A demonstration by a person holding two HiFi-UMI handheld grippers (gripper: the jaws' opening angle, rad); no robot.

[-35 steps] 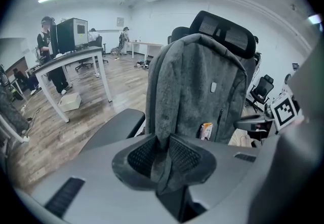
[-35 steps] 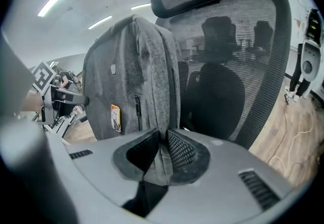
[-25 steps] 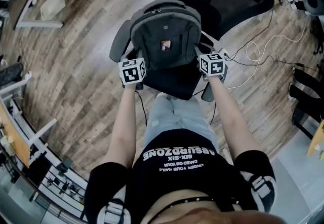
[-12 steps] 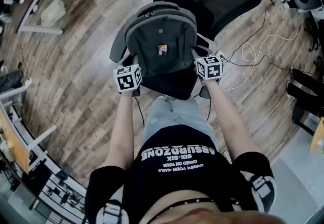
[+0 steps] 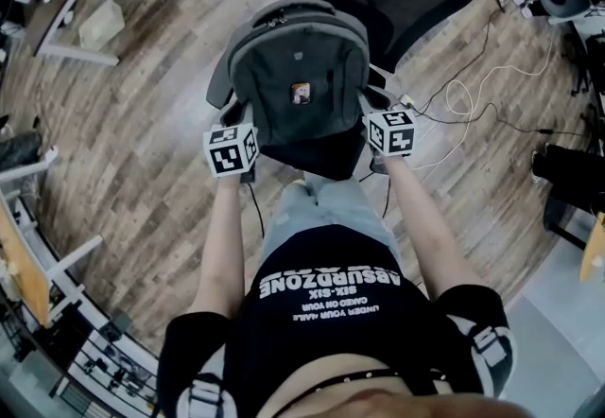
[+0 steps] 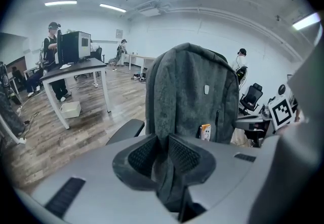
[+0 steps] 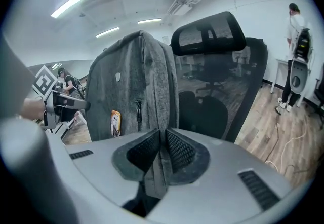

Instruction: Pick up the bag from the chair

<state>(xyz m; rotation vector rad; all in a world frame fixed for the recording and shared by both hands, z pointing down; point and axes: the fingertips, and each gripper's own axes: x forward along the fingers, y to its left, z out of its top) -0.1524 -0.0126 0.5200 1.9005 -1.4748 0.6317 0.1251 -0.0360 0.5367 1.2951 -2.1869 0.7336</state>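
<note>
A grey backpack [image 5: 298, 76] with a small orange tag on its front stands upright above the black seat of an office chair [image 5: 326, 153]. My left gripper [image 5: 236, 123] is shut on the fabric of the bag's left lower side, and my right gripper [image 5: 373, 113] is shut on its right lower side. In the left gripper view the bag [image 6: 195, 91] rises straight ahead, its cloth pinched at the left gripper [image 6: 163, 154]. The right gripper view shows the bag [image 7: 134, 91] with grey fabric clamped in the right gripper [image 7: 161, 152], the chair's mesh back [image 7: 223, 76] behind it.
The chair's armrests [image 5: 219, 85] flank the bag. White cables [image 5: 473, 99] trail over the wooden floor at the right. A white-legged desk [image 6: 76, 73] stands to the left with a box under it. Other people and chairs are far off in the room.
Both grippers have risen and moved slightly outward with the bag's sides held; the backpack sits a little higher in the head view than a second ago.
</note>
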